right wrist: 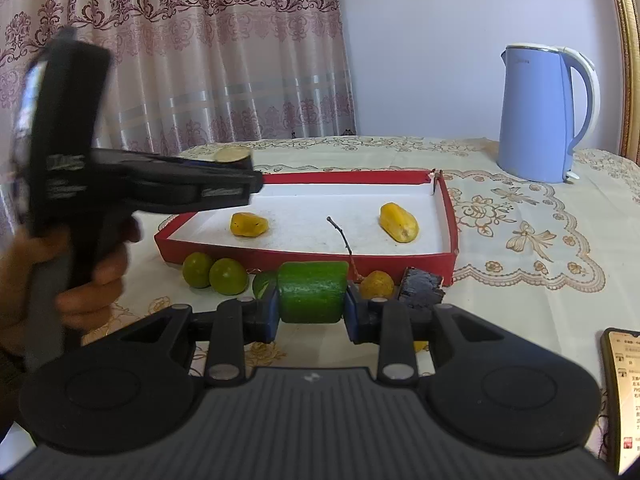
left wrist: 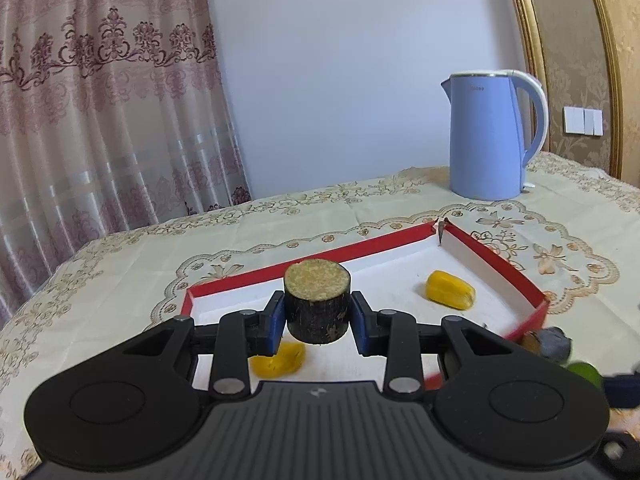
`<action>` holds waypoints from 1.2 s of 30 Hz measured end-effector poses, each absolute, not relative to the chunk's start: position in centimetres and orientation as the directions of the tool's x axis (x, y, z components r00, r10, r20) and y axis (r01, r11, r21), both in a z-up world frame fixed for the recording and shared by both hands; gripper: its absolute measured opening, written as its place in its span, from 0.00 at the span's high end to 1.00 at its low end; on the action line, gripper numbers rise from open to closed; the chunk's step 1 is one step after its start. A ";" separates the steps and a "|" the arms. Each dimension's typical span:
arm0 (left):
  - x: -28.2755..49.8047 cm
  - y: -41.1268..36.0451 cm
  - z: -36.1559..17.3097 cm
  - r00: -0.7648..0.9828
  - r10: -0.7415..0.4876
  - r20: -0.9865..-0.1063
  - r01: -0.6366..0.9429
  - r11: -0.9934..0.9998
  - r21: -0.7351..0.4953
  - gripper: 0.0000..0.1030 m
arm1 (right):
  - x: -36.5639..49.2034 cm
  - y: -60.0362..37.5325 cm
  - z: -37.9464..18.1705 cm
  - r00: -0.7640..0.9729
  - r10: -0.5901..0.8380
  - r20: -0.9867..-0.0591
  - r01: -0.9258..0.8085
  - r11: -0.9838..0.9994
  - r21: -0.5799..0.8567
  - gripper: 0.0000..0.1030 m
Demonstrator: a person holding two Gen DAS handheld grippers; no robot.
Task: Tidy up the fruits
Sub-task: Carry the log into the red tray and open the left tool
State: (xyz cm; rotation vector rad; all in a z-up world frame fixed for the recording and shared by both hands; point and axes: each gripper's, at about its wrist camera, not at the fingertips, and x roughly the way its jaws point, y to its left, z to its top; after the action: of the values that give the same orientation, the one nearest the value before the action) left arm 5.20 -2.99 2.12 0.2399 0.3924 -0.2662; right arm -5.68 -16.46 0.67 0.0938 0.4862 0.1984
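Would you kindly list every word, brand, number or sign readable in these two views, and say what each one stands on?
No text here can be read with certainty.
Blue kettle: a small brand mark near the rim, too faint to read.
Phone at the right edge of the right wrist view: a lit screen with lines of text, too small to read.
Left gripper, seen from the side: pale lettering on its black body, blurred.
Gripper bodies: a small logo, no words.

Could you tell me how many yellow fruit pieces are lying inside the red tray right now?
2: one yellow piece towards the left of the red tray, another towards its right; neither gripper touches them.
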 end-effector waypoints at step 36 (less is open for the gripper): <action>11.1 -4.7 1.3 0.871 -0.054 -0.488 0.178 0.961 0.211 0.37 | -6.2 -16.3 0.9 0.870 0.189 -0.455 -0.145 0.981 0.130 0.71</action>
State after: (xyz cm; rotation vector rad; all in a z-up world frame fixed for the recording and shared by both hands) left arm 11.06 -4.69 1.28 0.2545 0.4998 -0.1227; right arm -6.18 -16.31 0.88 0.0929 0.4850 0.1749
